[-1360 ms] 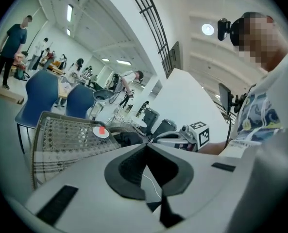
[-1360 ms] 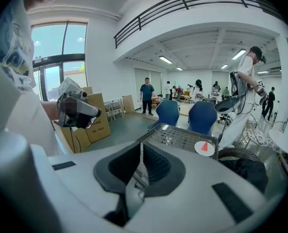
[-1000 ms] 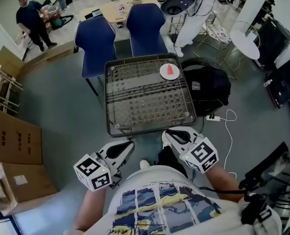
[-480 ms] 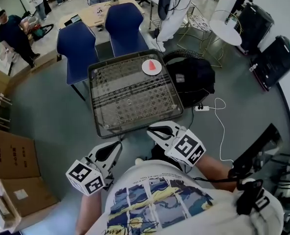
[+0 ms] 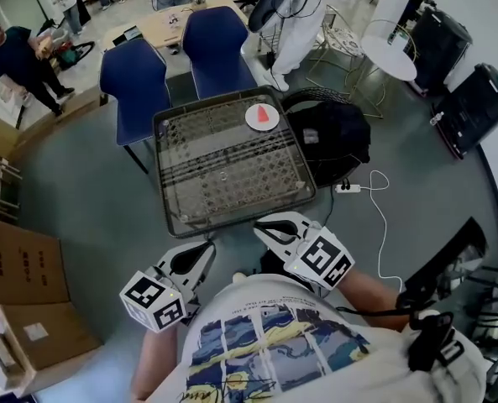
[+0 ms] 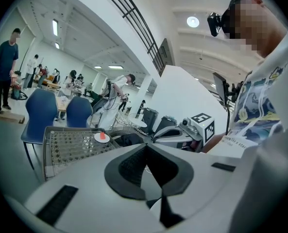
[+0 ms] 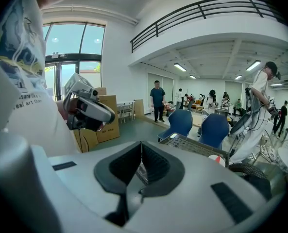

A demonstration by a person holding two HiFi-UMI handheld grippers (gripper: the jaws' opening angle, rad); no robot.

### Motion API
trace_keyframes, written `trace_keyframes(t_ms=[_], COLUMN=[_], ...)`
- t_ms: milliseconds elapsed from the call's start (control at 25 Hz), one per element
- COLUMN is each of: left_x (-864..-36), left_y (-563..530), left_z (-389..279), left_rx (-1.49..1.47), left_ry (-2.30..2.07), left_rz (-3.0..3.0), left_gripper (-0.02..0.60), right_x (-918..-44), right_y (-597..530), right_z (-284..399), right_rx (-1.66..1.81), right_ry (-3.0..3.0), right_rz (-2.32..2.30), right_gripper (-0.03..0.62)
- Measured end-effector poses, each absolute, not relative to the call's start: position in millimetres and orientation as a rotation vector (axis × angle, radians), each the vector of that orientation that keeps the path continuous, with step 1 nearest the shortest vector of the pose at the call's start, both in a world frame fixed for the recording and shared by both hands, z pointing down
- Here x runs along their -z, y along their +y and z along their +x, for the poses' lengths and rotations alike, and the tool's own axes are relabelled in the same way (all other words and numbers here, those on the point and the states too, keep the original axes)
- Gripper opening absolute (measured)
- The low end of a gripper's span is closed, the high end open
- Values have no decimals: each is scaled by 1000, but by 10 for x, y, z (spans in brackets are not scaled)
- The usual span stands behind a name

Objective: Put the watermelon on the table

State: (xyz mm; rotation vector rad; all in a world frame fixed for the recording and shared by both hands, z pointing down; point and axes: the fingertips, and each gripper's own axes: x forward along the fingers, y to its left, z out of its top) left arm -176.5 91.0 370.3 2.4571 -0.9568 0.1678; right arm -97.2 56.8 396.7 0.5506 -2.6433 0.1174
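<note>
The watermelon slice (image 5: pixel 265 115) sits on a white plate (image 5: pixel 249 118) at the far corner of the mesh table (image 5: pixel 223 162), well ahead of your right gripper (image 5: pixel 264 225). It and your left gripper (image 5: pixel 205 248) hover closed and empty, so the approach likely comes first: reach forward, then open.

the watermelon (image 5: pixel 264 115) lies on a plate (image 5: pixel 251 118) far right on the table (image 5: pixel 240 216), chairs (image 5: pixel 135 82) behind.
</note>
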Motion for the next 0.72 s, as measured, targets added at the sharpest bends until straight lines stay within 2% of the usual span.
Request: trace_keyframes(t_ms=[720], left_x=[-3803], left_y=[964], left_z=[-1799], left_rx=[-211], left_ry=[-970], left_rz=[2436], left_gripper=[9], right_x=[-3961], right_y=[606], right_z=[-1016], right_rx=[-127], right_ry=[-2649], right_rz=[530], right_gripper=[11])
